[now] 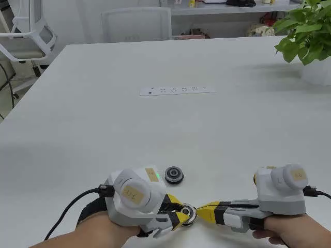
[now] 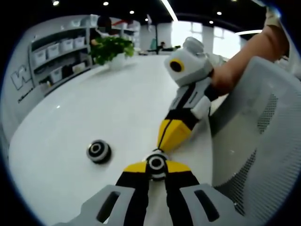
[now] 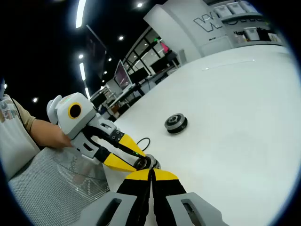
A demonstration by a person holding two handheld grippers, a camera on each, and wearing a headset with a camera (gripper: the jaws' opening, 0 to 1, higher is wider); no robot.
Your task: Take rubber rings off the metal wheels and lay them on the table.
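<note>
A small metal wheel point(image 1: 188, 212) with a black rubber ring is held just above the white table point(image 1: 103, 119), near its front edge. My left gripper point(image 1: 183, 214) is shut on this wheel point(image 2: 157, 163), one jaw on each side. My right gripper point(image 1: 199, 211) faces it from the right with its yellow jaws pressed together, and their tips point(image 2: 161, 145) touch the wheel's rim. In the right gripper view my own jaws point(image 3: 150, 173) meet at the held wheel point(image 3: 146, 162). A second wheel point(image 1: 174, 174) with its ring on lies flat on the table just beyond point(image 2: 99, 151) point(image 3: 176, 123).
A white power strip point(image 1: 177, 90) lies mid-table. A potted plant point(image 1: 305, 36) stands at the far right corner. White chairs point(image 1: 135, 23) stand behind the table, and a mesh chair back point(image 2: 263, 141) is close by the front edge.
</note>
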